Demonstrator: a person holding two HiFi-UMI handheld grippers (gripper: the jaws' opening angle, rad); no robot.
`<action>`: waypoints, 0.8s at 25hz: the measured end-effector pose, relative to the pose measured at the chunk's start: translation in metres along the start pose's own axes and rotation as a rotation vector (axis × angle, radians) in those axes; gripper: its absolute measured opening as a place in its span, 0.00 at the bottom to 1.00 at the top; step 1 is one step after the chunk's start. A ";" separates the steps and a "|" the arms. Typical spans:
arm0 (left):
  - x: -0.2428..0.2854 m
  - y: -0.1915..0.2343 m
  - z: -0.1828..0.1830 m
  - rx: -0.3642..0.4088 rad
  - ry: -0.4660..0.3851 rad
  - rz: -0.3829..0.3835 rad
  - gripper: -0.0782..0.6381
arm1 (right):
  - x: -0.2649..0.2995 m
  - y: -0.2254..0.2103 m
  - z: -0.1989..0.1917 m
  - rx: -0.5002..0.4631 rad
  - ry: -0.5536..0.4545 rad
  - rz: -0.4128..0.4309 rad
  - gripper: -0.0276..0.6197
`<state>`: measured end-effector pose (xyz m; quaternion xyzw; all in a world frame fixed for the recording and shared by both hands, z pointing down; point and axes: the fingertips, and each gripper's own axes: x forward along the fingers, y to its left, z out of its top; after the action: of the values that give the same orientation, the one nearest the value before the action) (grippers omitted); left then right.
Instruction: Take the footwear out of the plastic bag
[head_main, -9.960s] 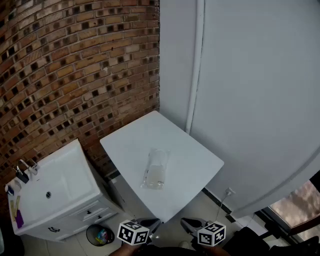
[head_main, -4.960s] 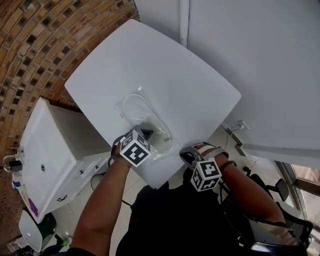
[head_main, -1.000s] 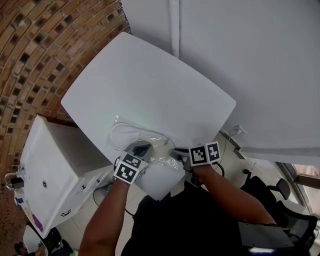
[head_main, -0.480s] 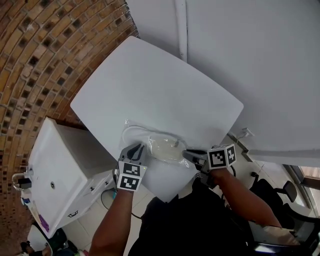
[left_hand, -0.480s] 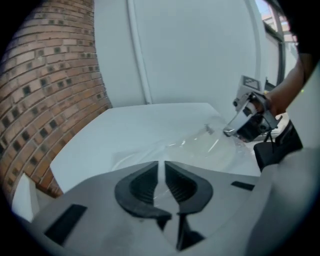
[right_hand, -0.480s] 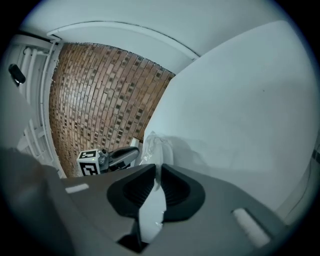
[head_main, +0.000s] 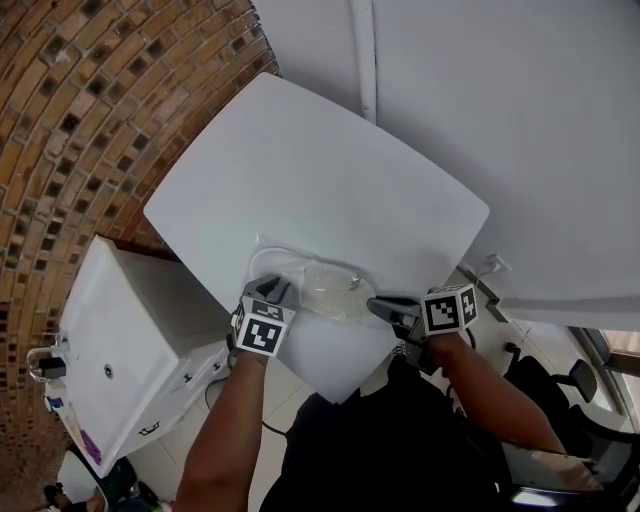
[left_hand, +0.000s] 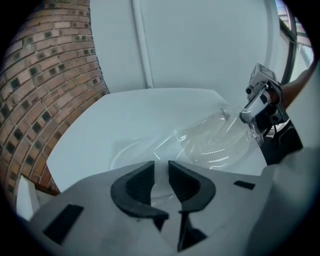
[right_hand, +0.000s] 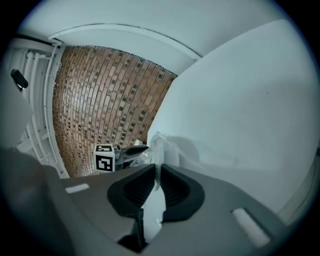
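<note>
At the smooth white desk (head_main: 320, 170) edge, the right gripper (head_main: 374, 304), jaws just closing, pinches the crinkled clear plastic bag (head_main: 272, 262) around ribbed footwear (left_hand: 210, 137); the left gripper (head_main: 271, 289), jaws just parted, grips nothing.

The white table (head_main: 320, 170), a square top with 4 rounded corners, carries 1 clear plastic bag (head_main: 300, 275) lying crumpled near the corner closest to the person, with pale footwear (head_main: 330, 288), ribbed on its visible face, enclosed inside that bag.
</note>
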<state>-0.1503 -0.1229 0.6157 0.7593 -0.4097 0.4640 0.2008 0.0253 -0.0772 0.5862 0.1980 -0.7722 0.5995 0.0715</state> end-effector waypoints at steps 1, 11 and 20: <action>0.001 0.000 0.001 0.003 0.001 0.003 0.24 | -0.001 0.001 0.001 0.011 -0.004 0.011 0.10; 0.004 -0.001 0.008 0.024 0.018 0.024 0.20 | -0.027 0.009 0.010 0.056 -0.052 0.106 0.09; 0.010 0.002 0.009 0.010 0.035 0.029 0.19 | -0.051 0.005 0.012 0.045 -0.061 0.101 0.09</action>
<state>-0.1447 -0.1345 0.6198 0.7462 -0.4147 0.4819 0.1975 0.0720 -0.0767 0.5609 0.1785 -0.7695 0.6131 0.0131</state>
